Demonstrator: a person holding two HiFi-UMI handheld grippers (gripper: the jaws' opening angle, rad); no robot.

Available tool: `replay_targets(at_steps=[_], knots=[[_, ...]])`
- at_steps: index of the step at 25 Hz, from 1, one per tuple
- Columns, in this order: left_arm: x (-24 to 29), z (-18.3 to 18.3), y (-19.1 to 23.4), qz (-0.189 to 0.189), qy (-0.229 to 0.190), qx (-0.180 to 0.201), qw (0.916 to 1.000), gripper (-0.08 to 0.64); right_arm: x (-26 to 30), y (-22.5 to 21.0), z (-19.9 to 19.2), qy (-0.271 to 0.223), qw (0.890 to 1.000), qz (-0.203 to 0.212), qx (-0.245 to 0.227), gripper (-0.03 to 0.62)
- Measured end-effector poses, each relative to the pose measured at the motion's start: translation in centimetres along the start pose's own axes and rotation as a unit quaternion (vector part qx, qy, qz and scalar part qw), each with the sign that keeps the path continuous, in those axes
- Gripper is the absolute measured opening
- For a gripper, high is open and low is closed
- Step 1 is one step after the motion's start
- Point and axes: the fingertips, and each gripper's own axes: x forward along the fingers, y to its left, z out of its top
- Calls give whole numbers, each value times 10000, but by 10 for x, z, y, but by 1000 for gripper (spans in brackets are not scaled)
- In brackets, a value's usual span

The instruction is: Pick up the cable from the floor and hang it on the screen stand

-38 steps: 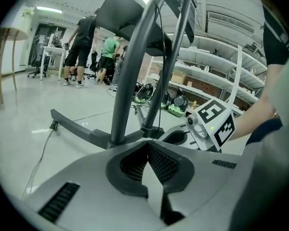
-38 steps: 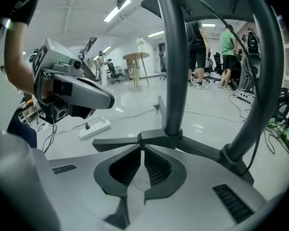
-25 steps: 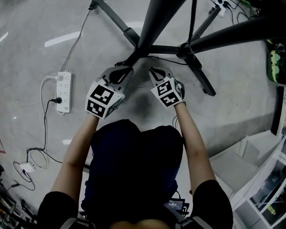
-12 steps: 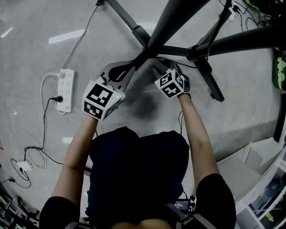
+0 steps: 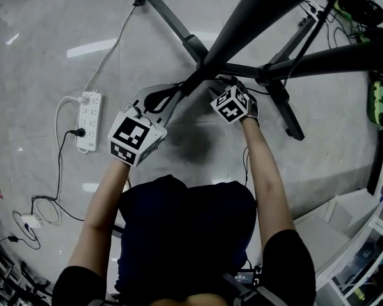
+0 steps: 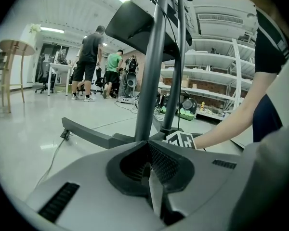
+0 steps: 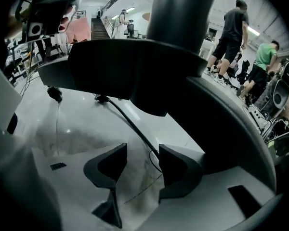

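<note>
Now the right gripper (image 5: 225, 85) has come down toward the floor (image 5: 45, 56) just in front of the screen stand (image 5: 172, 24), close to where the stand's legs meet. Its fingers have just been opening and stand wide apart in the right gripper view. The cable (image 7: 130, 124), thin and black, lies on the floor. It runs out from under the stand's base and ends in a small loop against the inner edge of one finger (image 7: 176, 170). So it sits inside the gap, but neither pad presses on it and nothing is held yet.

The left gripper (image 6: 151, 177) hangs a little further back from the stand's base. It points almost level at the stand's pole, and its fingers are together with nothing visible between them.

This looks like the reach for the pickup, with the hanging step not yet started. Most likely the right gripper needs to sink a touch more and centre the cable before the fingers come together. The cable is thin and lies flat, so it could slip past the finger tips. It also leads back under the stand's base and may be plugged in there, so it may drag or catch as it is lifted.
</note>
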Motion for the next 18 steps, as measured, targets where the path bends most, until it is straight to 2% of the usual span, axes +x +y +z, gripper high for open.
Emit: replay_targets(at_steps=[12,18], knots=[[0,-6,-2,-87,0,-37,10000,8,7,-2,-3,63,9998,-2,167,213],[-4,-7,-1,-109,-17,-108,9999,8,5,8,-11,267,9966,287,724,189]])
